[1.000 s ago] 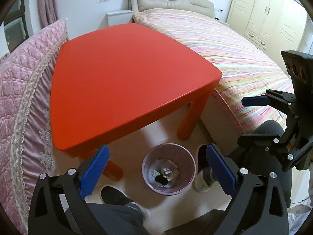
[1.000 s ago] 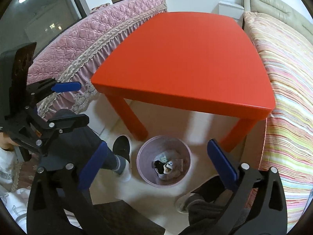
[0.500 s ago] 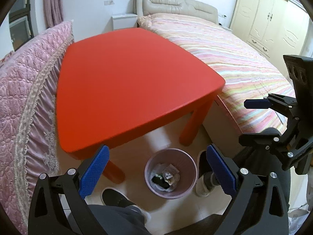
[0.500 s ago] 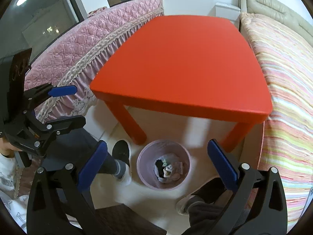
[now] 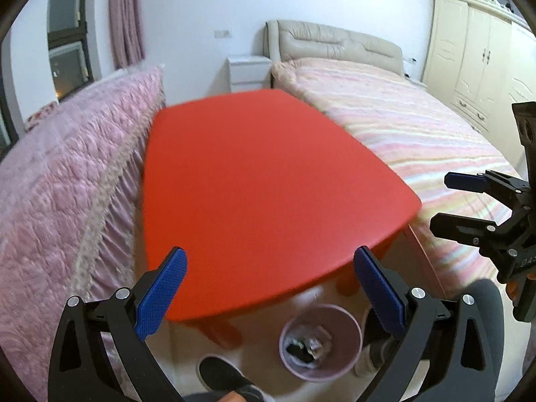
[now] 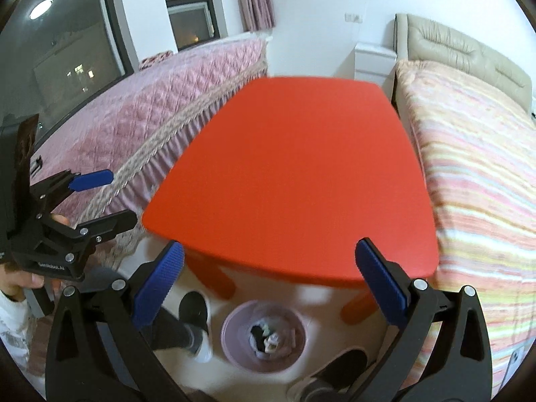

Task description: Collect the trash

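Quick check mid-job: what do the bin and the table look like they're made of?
Bin: looks like thin pale-pink plastic, smooth rounded rim, matte; mixed trash inside. Motion blur leaves the wall pattern unclear. Table: a uniformly red, smooth, satin top with rounded edges and chunky red legs, likely molded plastic or painted wood; I can't tell which.

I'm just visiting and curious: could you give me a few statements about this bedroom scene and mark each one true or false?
1. The round pink wastebasket stands on the floor by the red table. True.
2. The wastebasket is empty. False: crumpled scraps lie inside.
3. The left gripper clamps a wrapper. False: its jaws are open, holding nothing.
4. The right gripper is open too. True.
5. A striped bed lies beside the table. True.
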